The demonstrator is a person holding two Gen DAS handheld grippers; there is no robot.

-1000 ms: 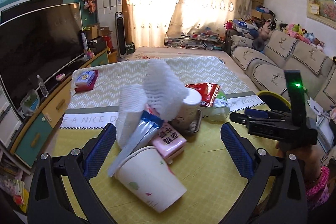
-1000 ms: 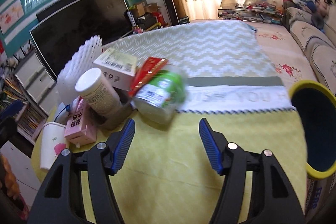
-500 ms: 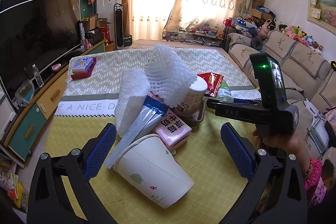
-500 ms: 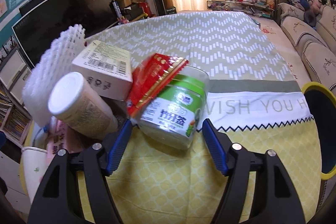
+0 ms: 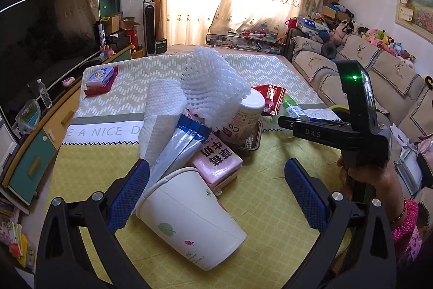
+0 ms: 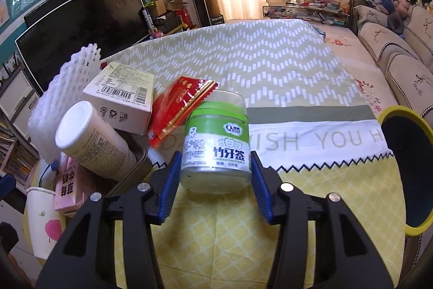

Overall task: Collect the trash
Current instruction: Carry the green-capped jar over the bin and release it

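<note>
A heap of trash lies on the yellow tablecloth. In the left wrist view a white paper cup lies on its side between the pads of my left gripper, which is open and not pressing it. Behind it are a pink carton, a blue-and-silver sachet, white foam netting and a tall white canister. My right gripper is closing on a green-labelled toothpick jar, both pads against its sides. A red wrapper rests beside the jar.
A yellow-rimmed bin stands at the table's right edge. A white box tops the heap. A blue-and-red box sits far left on the cloth. A TV lines the left, a sofa the right. A person's hand holds the right gripper.
The right gripper moved up to the green jar and narrowed its jaws around it; the jar went from tilted to upright. The left gripper sank slightly toward the paper cup.
</note>
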